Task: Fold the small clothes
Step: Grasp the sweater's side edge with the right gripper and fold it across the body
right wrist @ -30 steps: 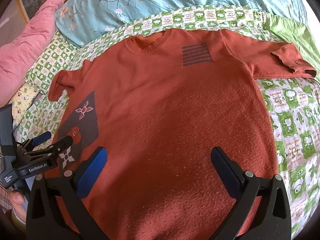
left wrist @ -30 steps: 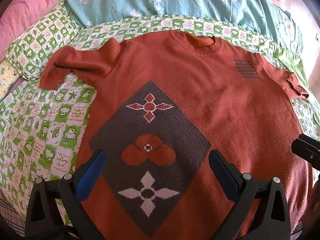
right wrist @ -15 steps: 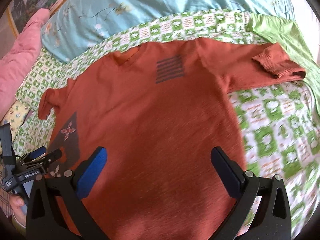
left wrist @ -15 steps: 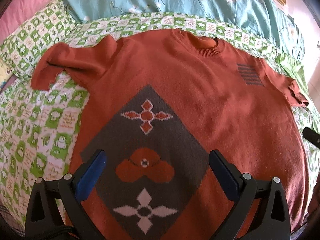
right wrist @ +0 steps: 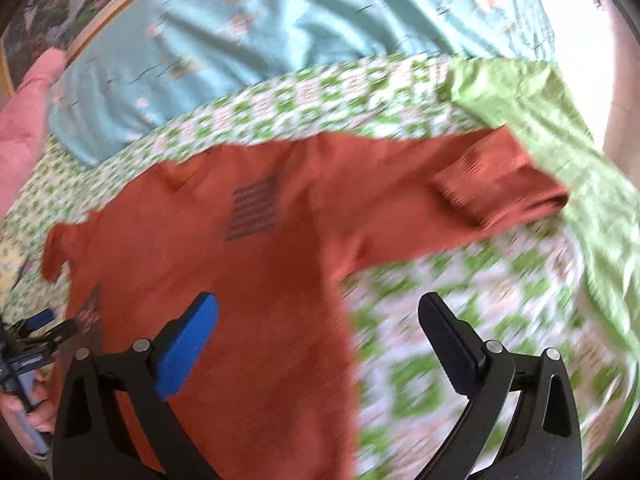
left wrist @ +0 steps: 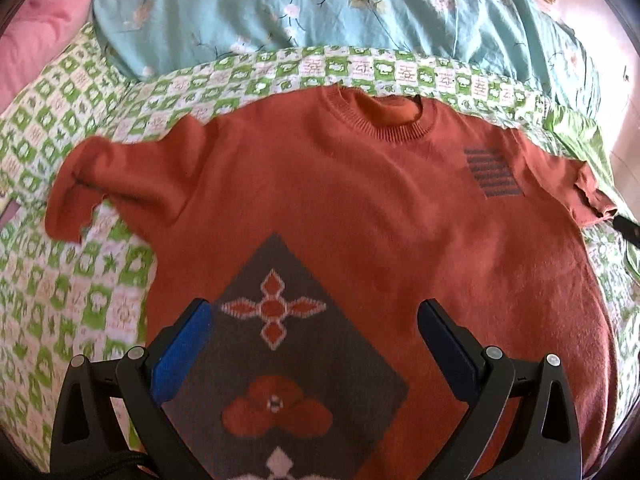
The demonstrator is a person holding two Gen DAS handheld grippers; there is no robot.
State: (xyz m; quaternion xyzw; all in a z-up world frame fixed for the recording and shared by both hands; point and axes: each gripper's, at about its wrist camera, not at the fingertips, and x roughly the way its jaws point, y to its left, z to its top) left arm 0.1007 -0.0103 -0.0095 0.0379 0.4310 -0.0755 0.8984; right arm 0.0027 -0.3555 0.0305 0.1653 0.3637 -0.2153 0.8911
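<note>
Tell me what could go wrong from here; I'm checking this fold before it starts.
The rust-orange knit sweater lies flat, but its sleeve end is curled, so a fold may trap that wrinkle. The other sleeve meets the plain green cloth; the open right gripper might pinch both. The open left gripper could snag the loose knit.

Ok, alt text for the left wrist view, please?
A rust-orange knit sweater lies spread flat, front up, on a green-checked bedsheet. The open left hand-held gripper hovers over its grey diamond motif, gripping nothing.
</note>
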